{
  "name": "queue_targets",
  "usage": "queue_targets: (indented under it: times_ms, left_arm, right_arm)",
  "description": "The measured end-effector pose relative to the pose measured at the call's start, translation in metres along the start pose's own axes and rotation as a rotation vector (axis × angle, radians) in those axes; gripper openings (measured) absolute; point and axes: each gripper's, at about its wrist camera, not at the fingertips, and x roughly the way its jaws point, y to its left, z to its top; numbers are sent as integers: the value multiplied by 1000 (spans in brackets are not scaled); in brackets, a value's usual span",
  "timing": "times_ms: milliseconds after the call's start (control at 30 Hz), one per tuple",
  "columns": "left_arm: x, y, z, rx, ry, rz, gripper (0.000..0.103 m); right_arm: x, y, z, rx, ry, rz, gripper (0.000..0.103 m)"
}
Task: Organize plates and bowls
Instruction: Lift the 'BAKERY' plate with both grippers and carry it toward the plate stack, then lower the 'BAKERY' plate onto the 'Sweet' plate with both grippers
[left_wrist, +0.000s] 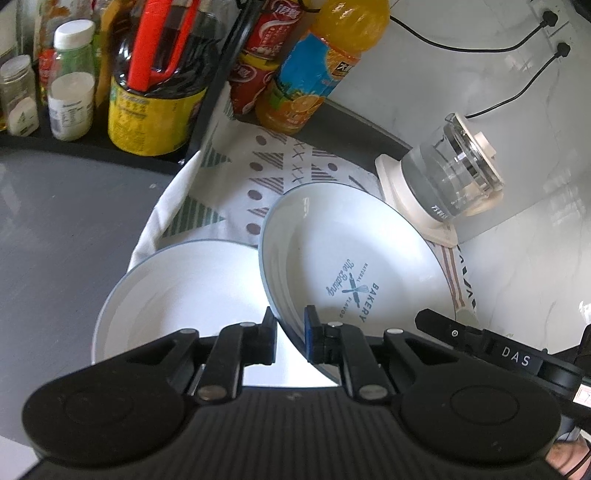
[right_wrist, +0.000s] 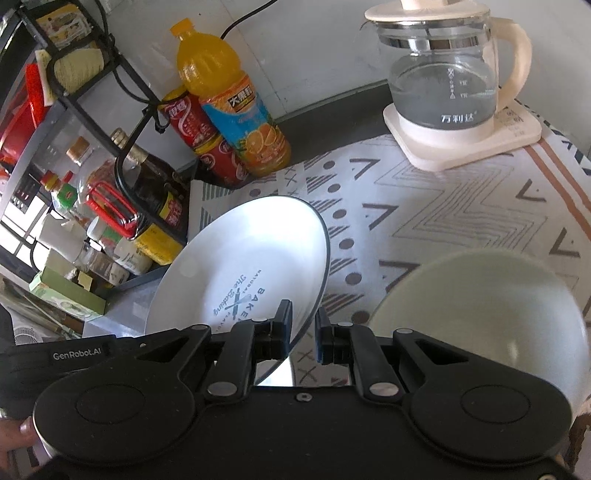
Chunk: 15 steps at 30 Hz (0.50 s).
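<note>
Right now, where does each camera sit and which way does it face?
Left wrist: on the left claw, looking forward along its fingers at the tilted BAKERY plate, whose rim runs between them. The plain plate is lower left and the kettle is behind. The DAS-marked housing shows at right.
Right wrist: on the right claw, astride the same plate's rim from the opposite side. The bowl is at right, and the GenRobot.AI-marked housing and a thumb are at left.
Shared: the BAKERY plate, the kettle and the orange bottle.
</note>
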Motion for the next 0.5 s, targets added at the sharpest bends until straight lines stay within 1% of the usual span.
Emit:
queue_targets:
  times_ms: [167, 500]
  left_arm:
    - [-6, 17, -9, -1, 14, 8, 12]
    - [-7, 44, -27, -14, 52, 21, 12]
  right_arm:
    - [3, 10, -18, 3, 9, -4, 12]
    - [14, 30, -48, -24, 47, -44, 12]
